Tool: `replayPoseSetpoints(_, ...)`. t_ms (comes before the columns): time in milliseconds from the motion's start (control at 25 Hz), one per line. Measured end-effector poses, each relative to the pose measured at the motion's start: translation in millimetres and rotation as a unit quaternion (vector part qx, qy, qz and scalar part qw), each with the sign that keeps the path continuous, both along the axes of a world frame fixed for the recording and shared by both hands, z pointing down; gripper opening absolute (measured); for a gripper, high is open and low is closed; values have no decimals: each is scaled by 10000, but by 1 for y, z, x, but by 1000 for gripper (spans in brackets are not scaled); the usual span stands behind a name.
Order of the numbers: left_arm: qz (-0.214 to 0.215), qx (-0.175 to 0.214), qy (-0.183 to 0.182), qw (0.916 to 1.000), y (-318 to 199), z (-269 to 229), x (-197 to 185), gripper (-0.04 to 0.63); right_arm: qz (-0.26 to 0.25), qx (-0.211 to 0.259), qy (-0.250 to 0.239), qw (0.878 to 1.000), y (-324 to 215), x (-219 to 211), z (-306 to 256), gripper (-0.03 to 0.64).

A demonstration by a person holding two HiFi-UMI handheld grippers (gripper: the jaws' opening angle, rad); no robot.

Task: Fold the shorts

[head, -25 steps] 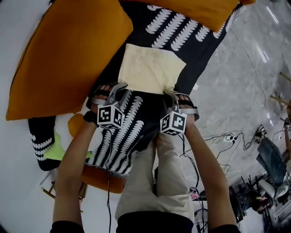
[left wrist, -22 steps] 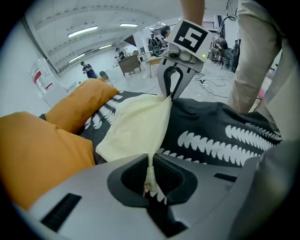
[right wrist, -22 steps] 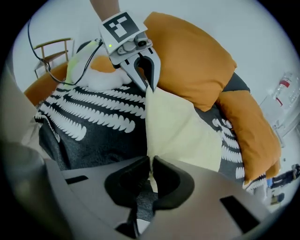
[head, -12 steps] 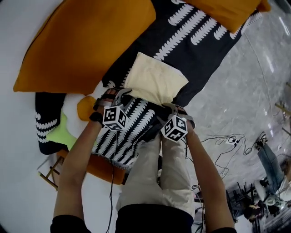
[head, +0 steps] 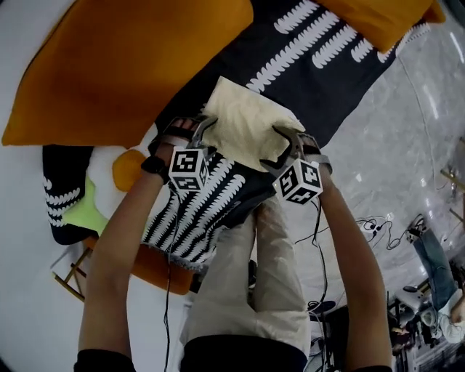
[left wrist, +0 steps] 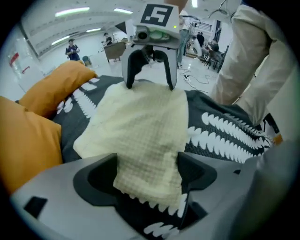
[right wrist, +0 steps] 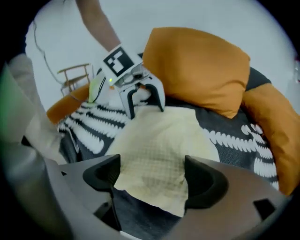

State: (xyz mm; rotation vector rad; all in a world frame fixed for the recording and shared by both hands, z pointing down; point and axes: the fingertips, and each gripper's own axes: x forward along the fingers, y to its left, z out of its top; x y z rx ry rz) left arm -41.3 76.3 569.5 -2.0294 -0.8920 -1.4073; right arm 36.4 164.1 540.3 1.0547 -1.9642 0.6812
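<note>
Both tools have let go and moved apart: a second ago they sat pinched side by side on the near edge of the shorts, now they stand at opposite ends of it, facing each other across the fabric. Left tool: jaws have just been opening and now stand wide. One cream corner of the shorts lies loose between them, pads not pressing on it. Right tool: same story, jaws just opened and wide, the other corner lying slack in the gap, nothing gripped. The shorts are a folded cream rectangle lying flat on the black-and-white patterned blanket, in much the same place on it as before, between the big orange pillow on my left and the second orange pillow at the far right. The near edge that was pulled up towards me earlier has dropped back onto the blanket. Head view has also shifted a bit, so the big pillow now fills more of the top left. My trouser legs are below the blanket edge.
</note>
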Motion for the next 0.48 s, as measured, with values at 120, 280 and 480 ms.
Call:
replayPoseSetpoints(120,-171,-68,-332,9993,2,23,10,396,-505,-155,250,9983,5,19,30,451)
replayPoseSetpoints(280,-426,-140,-343,9984,9,15,14,397,-301,-249,24,9992,10,20,22,475)
replayPoseSetpoints(480,-1955,-471,-71,9795,-4,-34,-4,397,370,-107,-191,9991,29,15,-25,499)
